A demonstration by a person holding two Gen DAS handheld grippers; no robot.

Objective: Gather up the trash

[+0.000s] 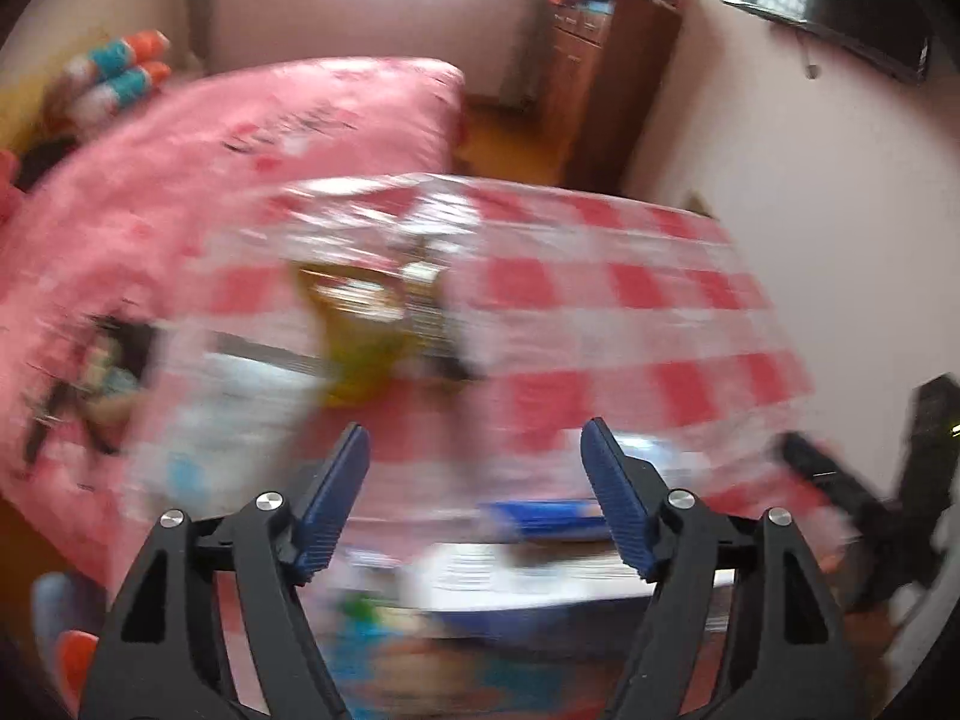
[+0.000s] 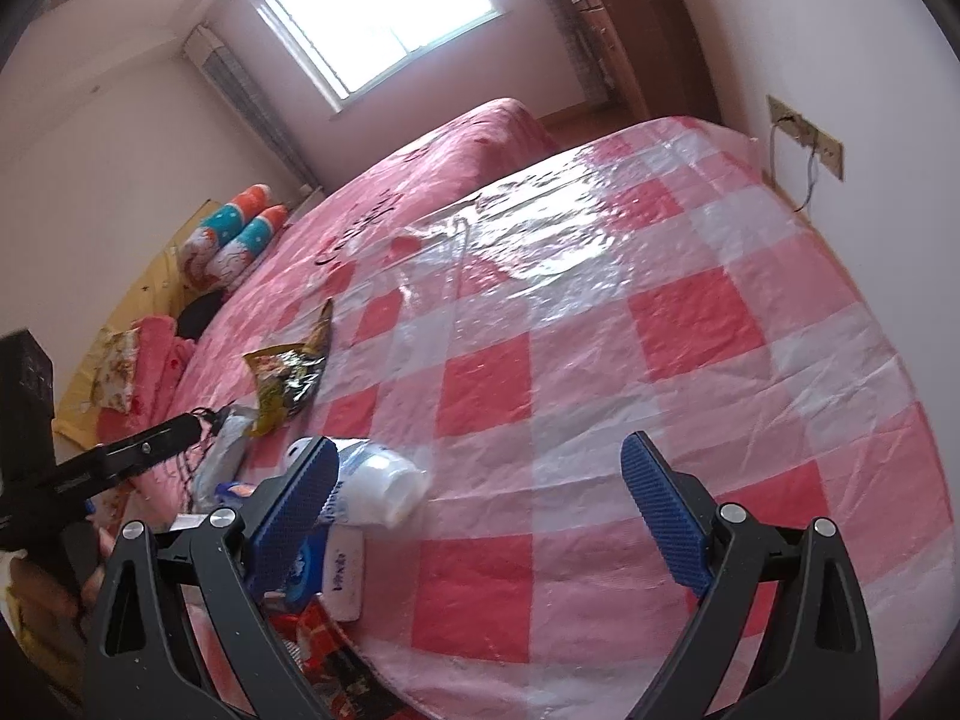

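A red-and-white checked plastic bag (image 2: 600,324) lies spread flat on the pink bed (image 2: 420,180). Trash lies at its left edge: a yellow-green snack wrapper (image 2: 288,372), a clear white plastic packet (image 2: 378,480), a small white box (image 2: 343,573) and a red wrapper (image 2: 312,630). My right gripper (image 2: 480,498) is open and empty just above the bag, its left finger next to the white packet. My left gripper (image 1: 474,492) is open and empty; its view is motion-blurred, with the yellow wrapper (image 1: 360,336) ahead. The left gripper also shows in the right wrist view (image 2: 198,417).
Rolled bolsters (image 2: 240,234) and pink pillows (image 2: 150,354) lie at the bed's head. A wooden cabinet (image 1: 600,78) stands by the far wall. A wall socket with a wire (image 2: 804,138) is to the right. A window (image 2: 384,6) is behind the bed.
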